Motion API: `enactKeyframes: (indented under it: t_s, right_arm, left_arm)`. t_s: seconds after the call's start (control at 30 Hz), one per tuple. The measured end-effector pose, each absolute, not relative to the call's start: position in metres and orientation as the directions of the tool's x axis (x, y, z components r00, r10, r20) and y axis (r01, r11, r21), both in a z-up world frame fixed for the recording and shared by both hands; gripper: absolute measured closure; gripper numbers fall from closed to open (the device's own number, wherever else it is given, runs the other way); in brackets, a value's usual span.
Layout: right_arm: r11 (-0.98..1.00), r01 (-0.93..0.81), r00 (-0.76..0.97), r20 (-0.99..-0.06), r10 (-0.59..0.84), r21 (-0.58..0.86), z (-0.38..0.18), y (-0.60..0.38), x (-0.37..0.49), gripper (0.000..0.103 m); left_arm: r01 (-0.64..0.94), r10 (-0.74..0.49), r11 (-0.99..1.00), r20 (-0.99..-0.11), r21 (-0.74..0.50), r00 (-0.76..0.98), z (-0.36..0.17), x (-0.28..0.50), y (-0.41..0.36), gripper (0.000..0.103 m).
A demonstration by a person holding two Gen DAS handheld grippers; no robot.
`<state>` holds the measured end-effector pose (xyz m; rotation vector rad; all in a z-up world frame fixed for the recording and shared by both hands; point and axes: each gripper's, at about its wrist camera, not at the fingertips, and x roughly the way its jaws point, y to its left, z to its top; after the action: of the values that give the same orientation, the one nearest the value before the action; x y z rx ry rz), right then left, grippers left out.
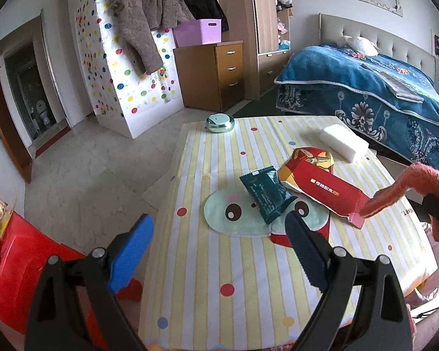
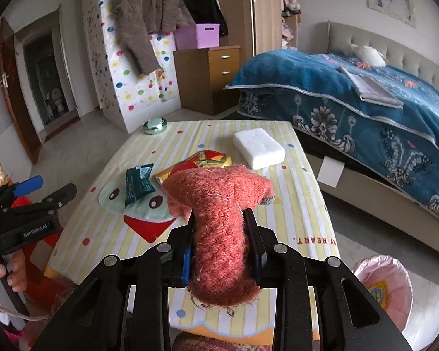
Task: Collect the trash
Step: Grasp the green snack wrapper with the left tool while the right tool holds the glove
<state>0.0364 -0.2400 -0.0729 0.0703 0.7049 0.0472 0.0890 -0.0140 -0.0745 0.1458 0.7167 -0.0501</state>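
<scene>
On the striped tablecloth (image 1: 219,263) lie a dark green snack wrapper (image 1: 266,194) and a flattened red carton (image 1: 322,187), with a white foam block (image 1: 344,142) beyond them. My left gripper (image 1: 219,228) hangs open above the near part of the table, nothing between its blue pads. My right gripper (image 2: 222,234) is shut on a fuzzy coral-red sock (image 2: 219,204), lifted above the table; the sock (image 1: 406,187) also shows at the right edge of the left wrist view. From the right wrist, the wrapper (image 2: 137,182), the carton (image 2: 202,161) and the foam block (image 2: 259,147) are visible.
A round green tin (image 1: 219,122) sits at the table's far edge. A red plastic stool (image 1: 20,263) stands left of the table, a pink bin (image 2: 383,286) to its right on the floor. A bed with a blue blanket (image 1: 380,93) and a wooden drawer unit (image 1: 216,73) lie beyond.
</scene>
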Motion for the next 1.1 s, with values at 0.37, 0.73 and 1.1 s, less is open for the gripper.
enactKeyframes:
  t_s: [0.37, 0.73, 1.1]
  right_arm:
    - [0.996, 0.014, 0.767, -0.64, 0.045, 0.087, -0.077, -0.25, 0.033, 0.073]
    - [0.993, 0.064, 0.761, -0.648, 0.013, 0.095, -0.09, -0.271, 0.047, 0.073]
    - [0.991, 0.086, 0.736, -0.677, 0.008, 0.105, -0.105, -0.285, 0.05, 0.073]
  left_arm:
    - [0.075, 0.021, 0.991, -0.69, 0.108, 0.724, -0.086, 0.104, -0.01, 0.01]
    - [0.13, -0.065, 0.991, -0.765, 0.024, 0.641, -0.119, 0.167, -0.045, 0.012]
    - [0.122, -0.052, 0.992, -0.817, 0.022, 0.574, -0.153, 0.205, -0.071, 0.045]
